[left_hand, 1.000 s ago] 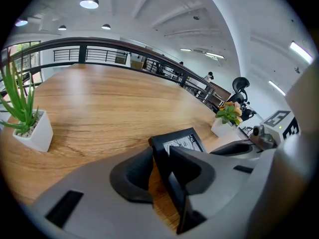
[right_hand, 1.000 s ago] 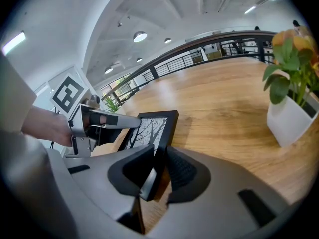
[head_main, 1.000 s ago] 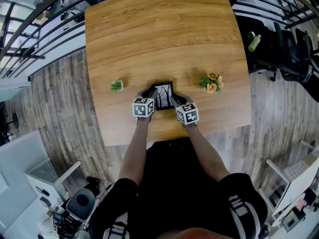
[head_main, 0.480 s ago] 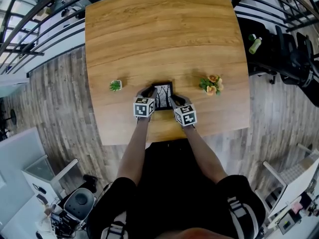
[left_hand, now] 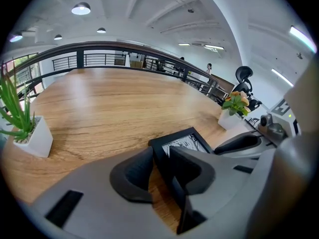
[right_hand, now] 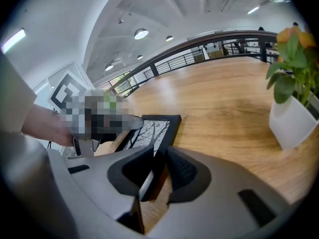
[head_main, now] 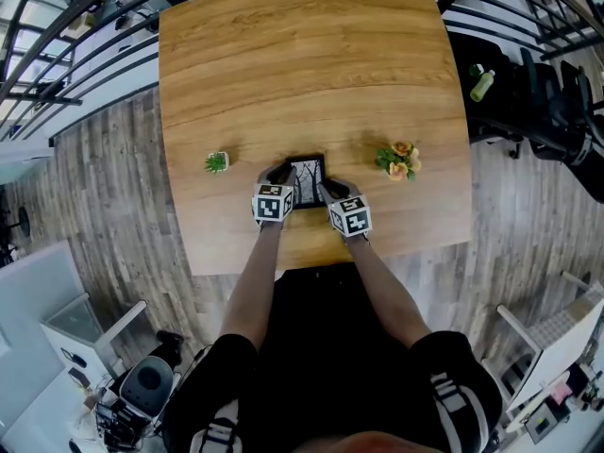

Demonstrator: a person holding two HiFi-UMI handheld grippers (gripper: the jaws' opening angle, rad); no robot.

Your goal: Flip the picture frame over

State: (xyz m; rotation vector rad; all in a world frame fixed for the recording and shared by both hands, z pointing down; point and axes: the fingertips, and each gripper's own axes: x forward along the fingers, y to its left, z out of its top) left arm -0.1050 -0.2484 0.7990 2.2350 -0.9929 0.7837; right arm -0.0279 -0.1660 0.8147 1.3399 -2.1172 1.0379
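Picture frame [head_main: 308,179] on worktop [head_main: 302,55], side edges clamped by left claw [left_hand: 160,164] and right claw [right_hand: 159,169]; near end hidden behind them.

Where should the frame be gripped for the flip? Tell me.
The frame, by its two side rails: left tongs from the left, right tongs from the right. It is face up, and those thin straight rails fit between the jaws.

Wooden table [head_main: 311,64] on plank floor [head_main: 113,187] (railings [left_hand: 99,46] behind).
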